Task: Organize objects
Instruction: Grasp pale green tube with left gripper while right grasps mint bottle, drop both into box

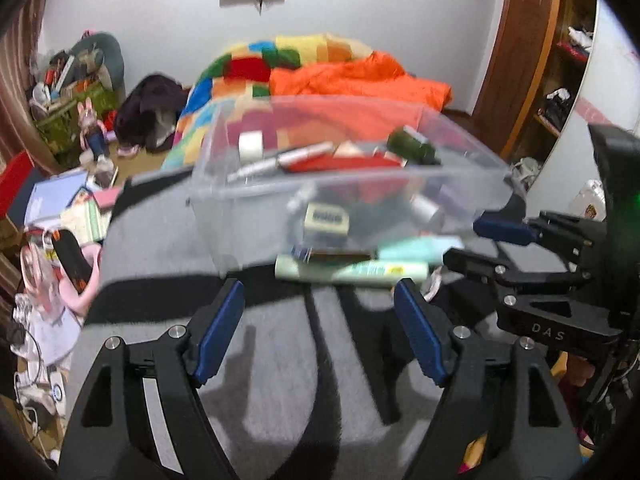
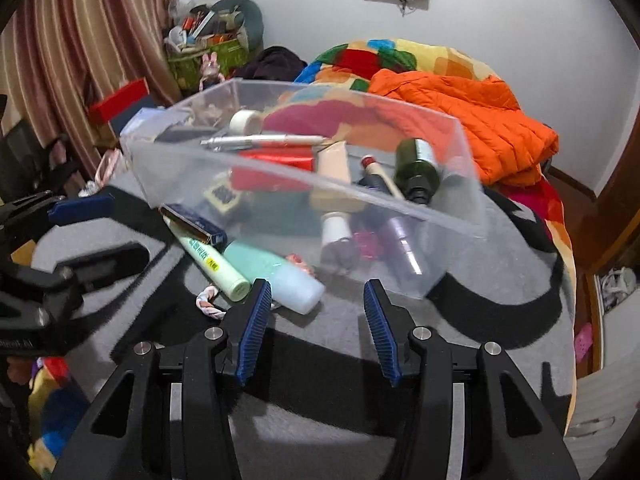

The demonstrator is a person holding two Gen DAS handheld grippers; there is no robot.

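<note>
A clear plastic box (image 1: 460,184) (image 2: 448,216) rests on a grey and black blanket and holds several items, among them a dark green bottle (image 2: 416,172), a white tape roll (image 2: 245,121) and a silver pen. In front of it lie a pale green tube (image 1: 352,270) (image 2: 212,260), a mint bottle (image 1: 416,246) (image 2: 276,276) and a narrow dark blue box (image 2: 192,222). My left gripper (image 1: 318,296) (image 2: 96,232) stands open just short of the tube, nothing between its pads. My right gripper (image 2: 316,292) (image 1: 480,244) is open too, the mint bottle's end just ahead of its left finger.
Behind the box are a patchwork quilt (image 1: 248,68) and an orange jacket (image 2: 472,112). A braided cord (image 2: 208,302) lies beside the tube. Cluttered books and boxes (image 1: 68,204) cover the floor at the left; a wooden wardrobe (image 1: 520,52) stands at the right.
</note>
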